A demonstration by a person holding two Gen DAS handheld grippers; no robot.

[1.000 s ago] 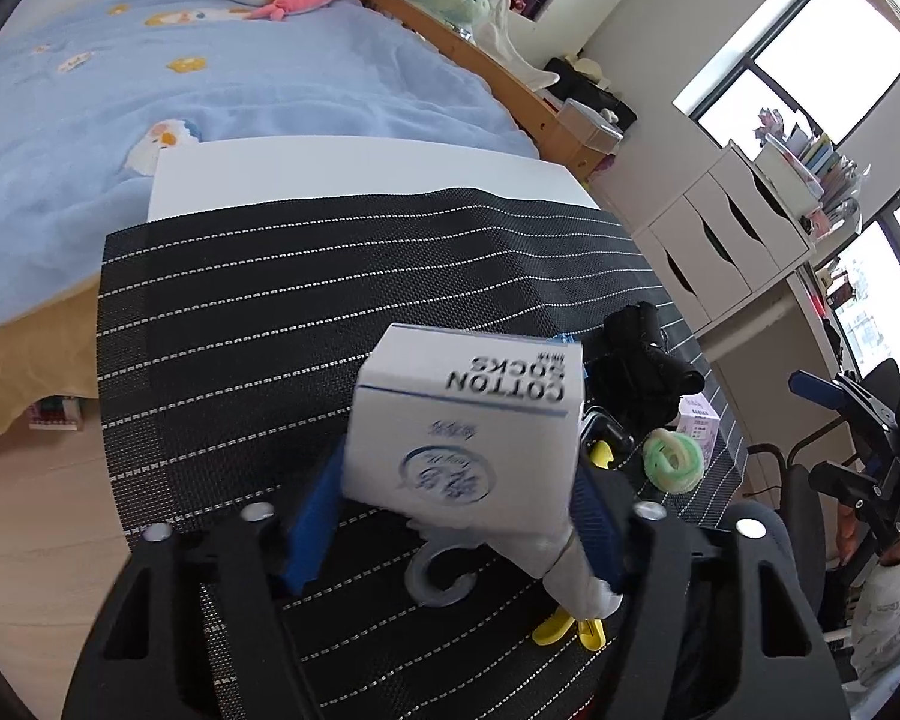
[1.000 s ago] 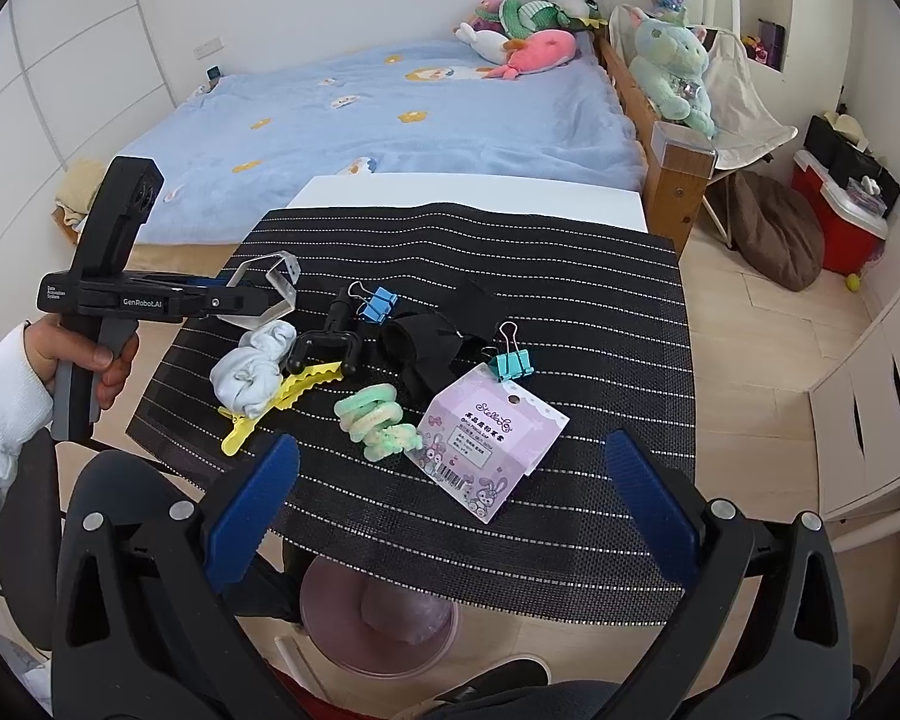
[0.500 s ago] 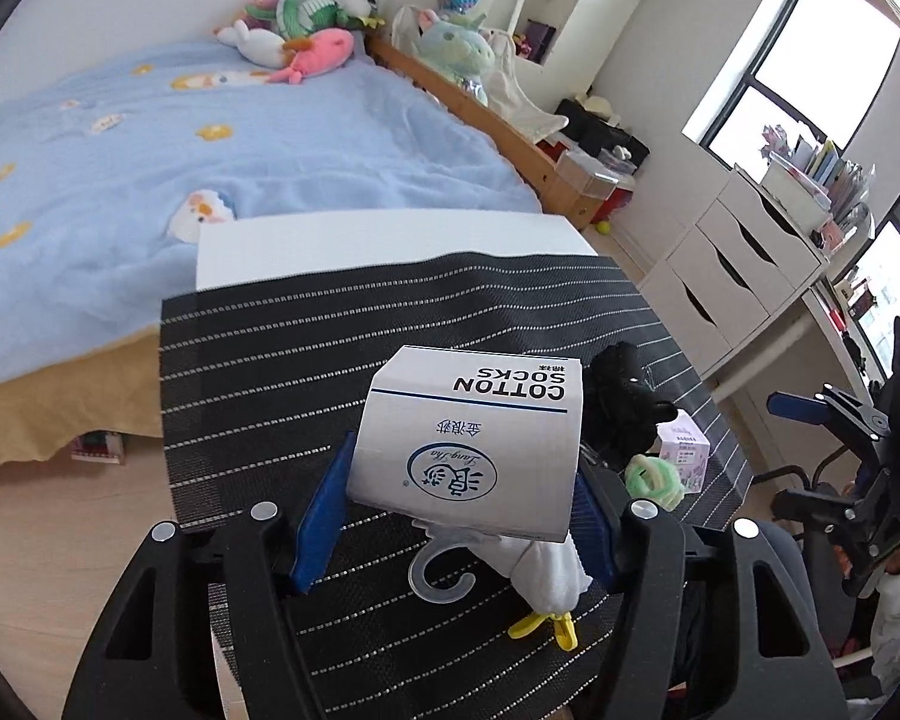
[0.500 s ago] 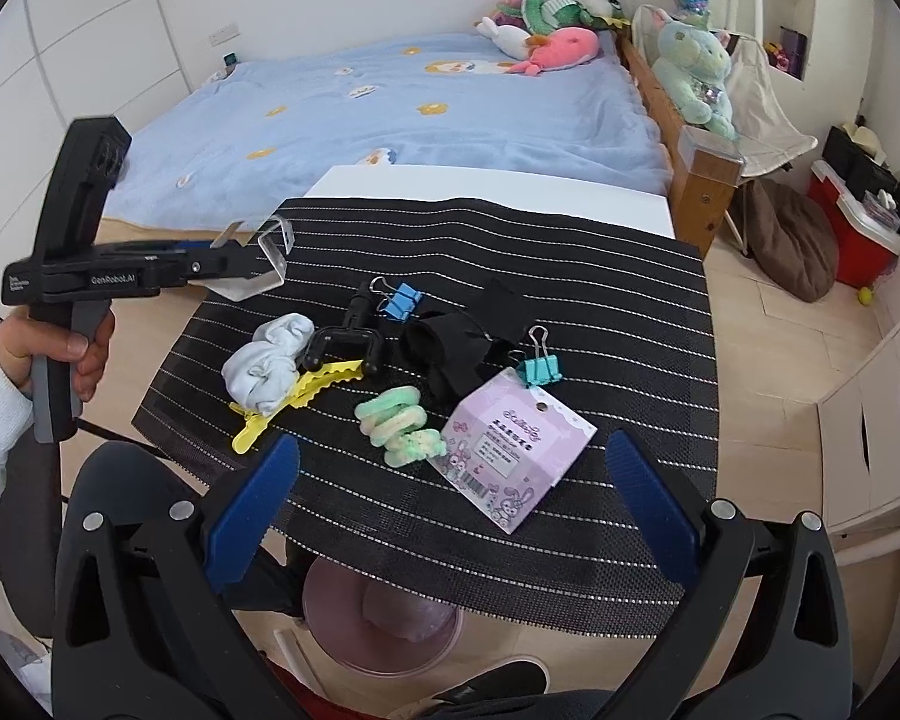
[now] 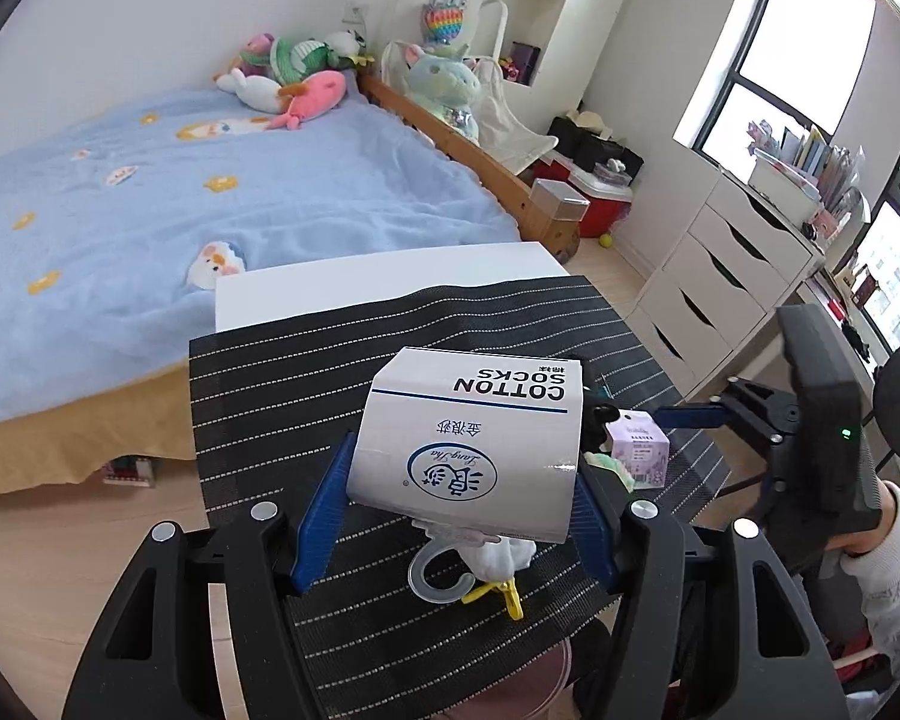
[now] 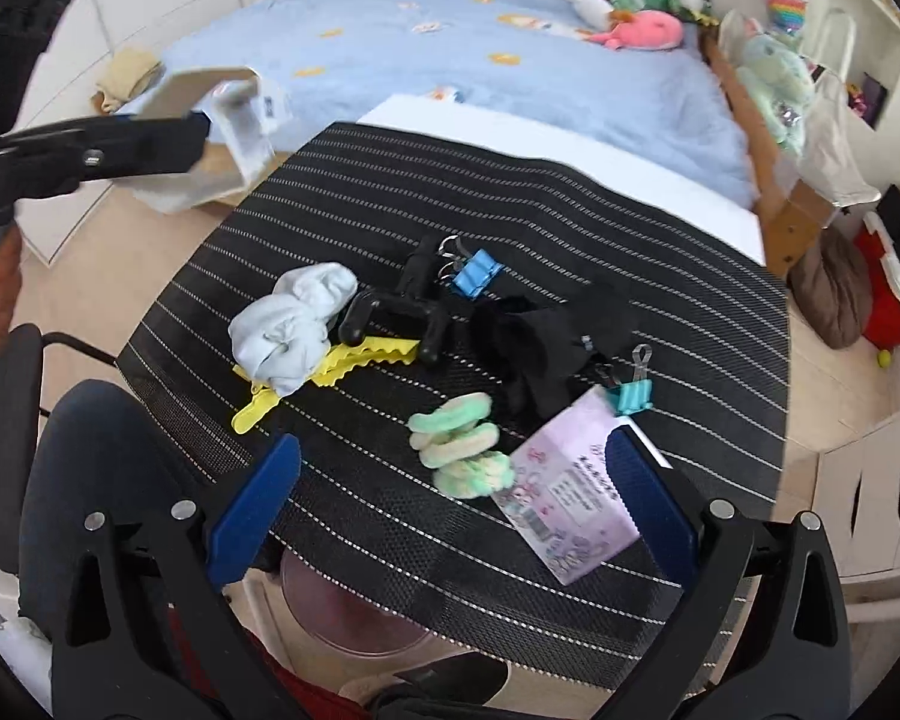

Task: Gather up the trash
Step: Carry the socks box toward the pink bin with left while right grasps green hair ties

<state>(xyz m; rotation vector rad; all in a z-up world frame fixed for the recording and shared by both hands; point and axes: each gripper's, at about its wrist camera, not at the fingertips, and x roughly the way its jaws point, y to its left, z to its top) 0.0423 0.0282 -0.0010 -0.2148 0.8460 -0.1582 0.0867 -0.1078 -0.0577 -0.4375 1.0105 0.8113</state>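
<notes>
I hold the empty sock box (image 5: 471, 450) clamped across its short width in my left gripper (image 5: 459, 516), lifted above the striped mat's (image 5: 306, 384) near-left edge. My right gripper (image 6: 450, 513), jaws apart, hovers nearer the purple packet (image 6: 564, 504).

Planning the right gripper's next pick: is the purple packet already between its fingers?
No: the right gripper is open above the mat, and the purple packet lies flat, ungripped, beside its right-hand finger.
</notes>
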